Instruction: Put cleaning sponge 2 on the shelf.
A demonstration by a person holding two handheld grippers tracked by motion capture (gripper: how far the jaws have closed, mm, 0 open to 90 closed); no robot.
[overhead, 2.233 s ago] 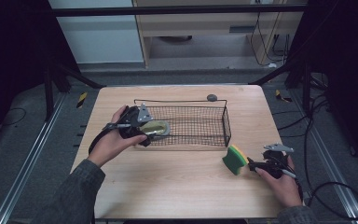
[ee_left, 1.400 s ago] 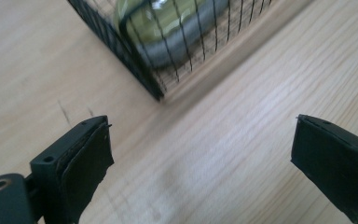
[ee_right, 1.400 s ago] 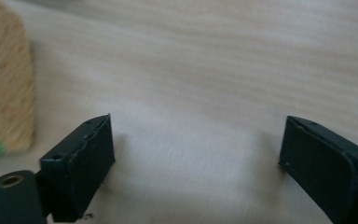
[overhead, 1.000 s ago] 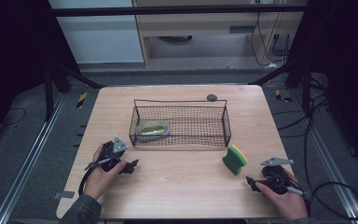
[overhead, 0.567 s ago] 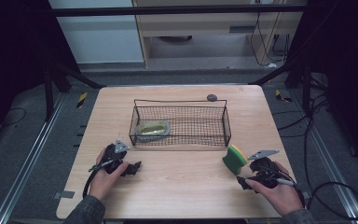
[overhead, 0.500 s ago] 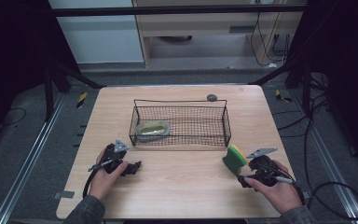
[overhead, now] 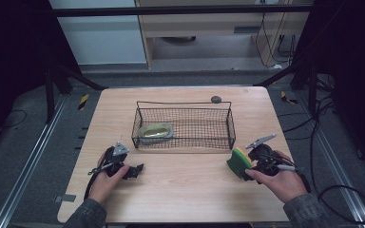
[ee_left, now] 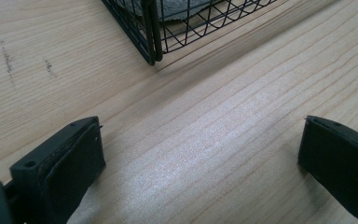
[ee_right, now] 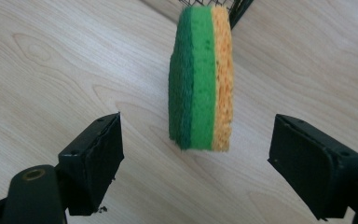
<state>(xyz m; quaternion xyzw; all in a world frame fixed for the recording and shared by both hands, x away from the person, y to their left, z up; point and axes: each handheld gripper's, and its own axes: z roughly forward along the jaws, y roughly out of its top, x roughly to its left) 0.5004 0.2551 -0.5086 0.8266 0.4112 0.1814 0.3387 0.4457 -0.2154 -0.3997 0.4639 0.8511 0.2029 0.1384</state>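
A green and yellow sponge (overhead: pixel 238 162) (ee_right: pixel 202 74) stands on its edge on the wooden table (overhead: pixel 185 194), just right of the wire basket (overhead: pixel 183 124). My right gripper (overhead: pixel 248 167) (ee_right: pixel 196 177) is open, its jaws spread wide on either side of the sponge's near end without touching it. My left gripper (overhead: pixel 135 171) (ee_left: pixel 200 172) rests open low over bare wood at the front left, with nothing between its jaws. A greenish pad (overhead: pixel 156 131) lies inside the basket at its left end.
The basket's corner (ee_left: pixel 151 32) rises just ahead of the left gripper. A small dark round object (overhead: pixel 216 99) sits at the table's far edge behind the basket. Cables trail from both grippers off the table's front.
The left gripper left the greenish pad in the basket and drew back to the front left. The right gripper has moved forward and left up to the sponge.
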